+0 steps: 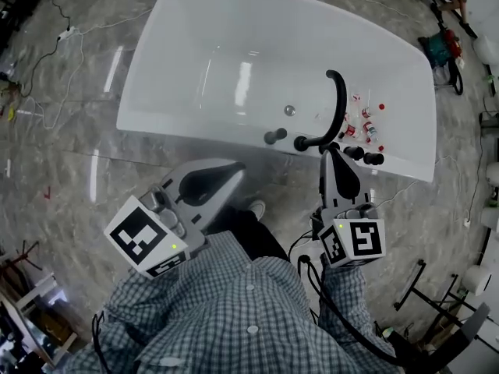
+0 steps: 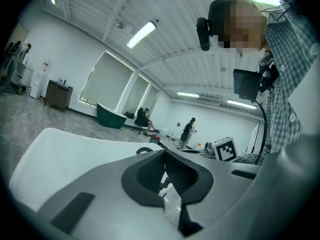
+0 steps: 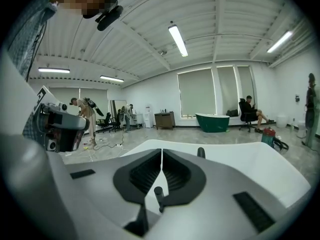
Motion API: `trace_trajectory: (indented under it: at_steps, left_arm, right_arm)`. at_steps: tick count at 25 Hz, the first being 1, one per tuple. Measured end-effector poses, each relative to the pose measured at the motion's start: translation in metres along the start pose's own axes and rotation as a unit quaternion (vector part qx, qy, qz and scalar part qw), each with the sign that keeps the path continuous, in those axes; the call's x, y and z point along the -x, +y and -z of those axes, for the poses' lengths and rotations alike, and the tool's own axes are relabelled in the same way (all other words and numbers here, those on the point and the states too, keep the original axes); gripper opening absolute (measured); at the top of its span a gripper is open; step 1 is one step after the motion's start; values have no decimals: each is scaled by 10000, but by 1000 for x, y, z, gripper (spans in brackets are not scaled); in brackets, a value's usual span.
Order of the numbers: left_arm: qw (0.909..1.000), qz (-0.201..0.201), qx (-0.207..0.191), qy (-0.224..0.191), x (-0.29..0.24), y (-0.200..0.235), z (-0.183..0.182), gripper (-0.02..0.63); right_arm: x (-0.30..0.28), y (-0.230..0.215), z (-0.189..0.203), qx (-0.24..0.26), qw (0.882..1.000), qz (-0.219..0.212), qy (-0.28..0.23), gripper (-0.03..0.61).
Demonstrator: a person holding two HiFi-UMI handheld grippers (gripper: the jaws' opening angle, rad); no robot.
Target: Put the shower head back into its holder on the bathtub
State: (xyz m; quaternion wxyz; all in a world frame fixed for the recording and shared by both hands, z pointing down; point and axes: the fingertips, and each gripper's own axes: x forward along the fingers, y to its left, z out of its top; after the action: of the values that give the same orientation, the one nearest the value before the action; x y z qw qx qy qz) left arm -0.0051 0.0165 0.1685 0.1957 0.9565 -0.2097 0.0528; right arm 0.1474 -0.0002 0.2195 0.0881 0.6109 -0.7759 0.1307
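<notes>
just by bathtub rim [image 1: 179, 133] — right tongs [image 1: 330, 154]

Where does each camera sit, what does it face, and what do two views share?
Head view: on the head, steeply down onto the bathtub; left gripper, right gripper, checked shirt show.
Left gripper view: on that gripper, along its shut jaws over the bathtub; shirt at right.
Right gripper view: on that gripper, along its shut jaws over the bathtub; left gripper at left.
Shared: both gripper views show the bathtub.

White bathtub [image 1: 195, 61] on grey floor — a black curved spout [image 1: 341, 100] and knobs [image 1: 274, 137] line its near rim; the shower head can't be singled out.
</notes>
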Motion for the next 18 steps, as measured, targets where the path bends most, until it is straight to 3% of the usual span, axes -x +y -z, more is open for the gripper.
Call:
trace_trajectory:
  at_steps: [7,18]
  left_arm:
    - [9998,-105,-96,-156,25,-8,-18,9]
    - [9988,177,-333,-303,26,-28,-41,9]
  right_arm:
    - [33,8,-18,-205,9994,238,-115,23]
    - [57,42,-37,106,9996,-192,-202,21]
